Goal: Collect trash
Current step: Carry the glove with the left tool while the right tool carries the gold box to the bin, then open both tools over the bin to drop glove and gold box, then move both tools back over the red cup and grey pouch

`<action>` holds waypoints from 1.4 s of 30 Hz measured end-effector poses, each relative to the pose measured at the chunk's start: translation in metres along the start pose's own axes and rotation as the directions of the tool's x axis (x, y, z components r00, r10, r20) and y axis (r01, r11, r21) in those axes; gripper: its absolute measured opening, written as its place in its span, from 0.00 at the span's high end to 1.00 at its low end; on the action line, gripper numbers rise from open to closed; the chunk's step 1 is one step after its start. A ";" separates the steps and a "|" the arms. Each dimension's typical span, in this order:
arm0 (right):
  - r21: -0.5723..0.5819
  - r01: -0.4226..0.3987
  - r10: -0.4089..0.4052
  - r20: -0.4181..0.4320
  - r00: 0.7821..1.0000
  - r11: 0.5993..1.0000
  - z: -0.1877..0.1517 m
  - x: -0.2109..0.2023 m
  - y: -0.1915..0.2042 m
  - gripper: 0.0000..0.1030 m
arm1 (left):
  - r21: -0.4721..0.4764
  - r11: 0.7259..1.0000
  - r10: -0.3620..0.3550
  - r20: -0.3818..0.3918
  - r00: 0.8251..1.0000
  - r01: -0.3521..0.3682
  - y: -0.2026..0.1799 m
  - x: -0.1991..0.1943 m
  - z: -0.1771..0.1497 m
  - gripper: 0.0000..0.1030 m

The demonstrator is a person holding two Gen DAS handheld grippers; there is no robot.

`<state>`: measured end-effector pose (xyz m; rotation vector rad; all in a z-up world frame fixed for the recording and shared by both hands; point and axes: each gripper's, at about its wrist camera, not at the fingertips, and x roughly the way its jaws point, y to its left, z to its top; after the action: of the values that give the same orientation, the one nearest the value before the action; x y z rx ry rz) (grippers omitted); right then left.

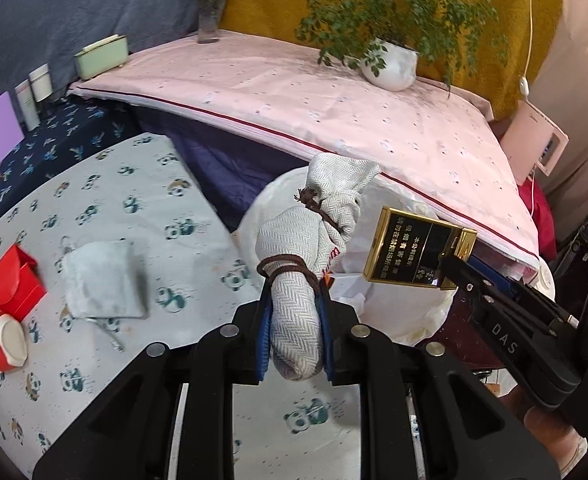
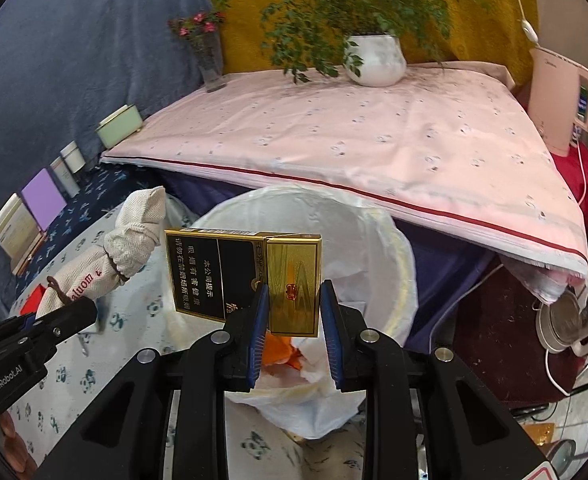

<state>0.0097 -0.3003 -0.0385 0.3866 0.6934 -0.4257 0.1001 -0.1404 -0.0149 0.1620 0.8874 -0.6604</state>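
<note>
Both tools carry something. Left tool [image 1: 296, 332] is clamped narrow on a herringbone drawstring pouch [image 1: 314, 240], its blue pads pressing the pouch's lower end while the tied neck sticks up past the fingertips. Right tool [image 2: 294, 320] grips a black-and-gold cigarette pack [image 2: 245, 276] by its flipped-open gold lid, jaws narrow on the card.

As a judgement, the task is midway. Both pieces are lifted off the panda-print desk [image 1: 105, 216] and hang at the bin; neither is dropped yet. In the right wrist view the pack sits directly over the white-lined trash bin [image 2: 398, 256], and the pouch is beside its left rim. Release over the opening looks like the step left for both.

Inside the bin lie an orange scrap [image 2: 283, 354] and crumpled white material; the rest of its depth is hidden behind the pack and tool.

Still on the desk, well apart from the bin, are a flat grey pouch [image 1: 105, 276], an open red box [image 1: 13, 282] and a red-and-white item [image 1: 1, 338] just beside it. Whether these count as trash I cannot tell, but likely more trips remain.
</note>
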 end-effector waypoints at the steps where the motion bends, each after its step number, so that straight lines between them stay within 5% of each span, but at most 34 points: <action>1: 0.005 0.005 -0.005 -0.003 1.000 1.000 -0.001 0.001 -0.004 0.76 | 0.007 1.000 -0.003 -0.005 1.000 0.003 -0.005 0.004 0.001 0.81; 10: 0.019 0.025 -0.025 -0.020 0.999 1.000 0.001 0.014 -0.015 0.76 | 0.005 1.000 -0.008 -0.039 0.999 0.008 -0.017 0.027 0.010 0.80; 12: 0.014 0.025 -0.025 -0.024 0.999 1.000 0.002 0.017 -0.013 0.76 | -0.008 1.000 -0.009 -0.037 0.999 0.009 -0.014 0.029 0.012 0.73; 14: 0.010 0.024 -0.024 -0.028 0.999 1.000 0.002 0.020 -0.010 0.76 | -0.020 1.000 0.006 -0.022 1.000 -0.006 -0.010 0.027 0.013 0.55; 42: -0.097 -0.053 0.048 -0.055 0.997 0.994 -0.006 0.025 0.062 0.64 | -0.172 0.974 0.156 0.015 0.988 -0.151 0.076 -0.004 -0.015 0.30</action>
<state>0.0540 -0.2513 -0.0473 0.3225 0.7516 -0.3329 0.1338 -0.0725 -0.0314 0.0666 0.8901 -0.4398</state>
